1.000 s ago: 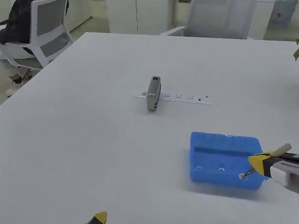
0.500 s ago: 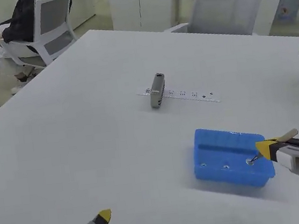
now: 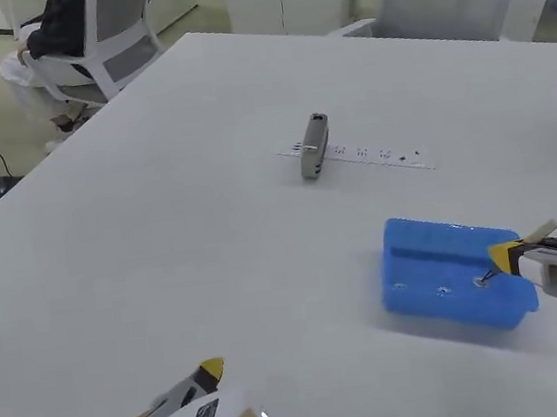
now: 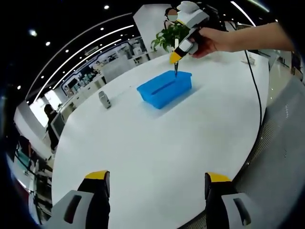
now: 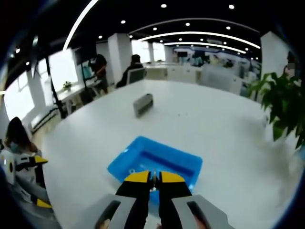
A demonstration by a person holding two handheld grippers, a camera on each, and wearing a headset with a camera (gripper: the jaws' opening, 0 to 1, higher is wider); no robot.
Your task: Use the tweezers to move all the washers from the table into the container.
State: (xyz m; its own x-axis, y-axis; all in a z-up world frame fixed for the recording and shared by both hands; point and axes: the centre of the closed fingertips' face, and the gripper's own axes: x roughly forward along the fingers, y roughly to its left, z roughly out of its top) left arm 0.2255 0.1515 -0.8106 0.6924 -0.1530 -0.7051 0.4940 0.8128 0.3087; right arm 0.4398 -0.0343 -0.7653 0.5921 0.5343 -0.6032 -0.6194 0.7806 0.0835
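A blue container (image 3: pixel 434 251) sits at the right of the white table (image 3: pixel 210 226), with two small washers (image 3: pixel 441 291) on its floor. My right gripper (image 3: pixel 513 256) is shut on thin tweezers (image 3: pixel 489 275), whose tip hangs inside the container's right end with a small washer at it. In the right gripper view, the yellow-tipped jaws of the right gripper (image 5: pixel 153 178) are closed together over the container (image 5: pixel 143 160). My left gripper (image 4: pixel 157 183) stands open and holds nothing near the table's front edge, far from the container (image 4: pixel 157 93). The left gripper (image 3: pixel 205 376) also shows in the head view.
A grey metal block (image 3: pixel 314 146) stands on end beside a white socket strip (image 3: pixel 378 155) in the table's middle. Office chairs (image 3: pixel 114 46) and a seated person are beyond the far left edge. A green plant (image 5: pixel 281 102) is at the right.
The head camera has shifted, moving everything up and right in the picture. The tweezers' tip has gone from the container's near right corner to further inside it. The left gripper stays low.
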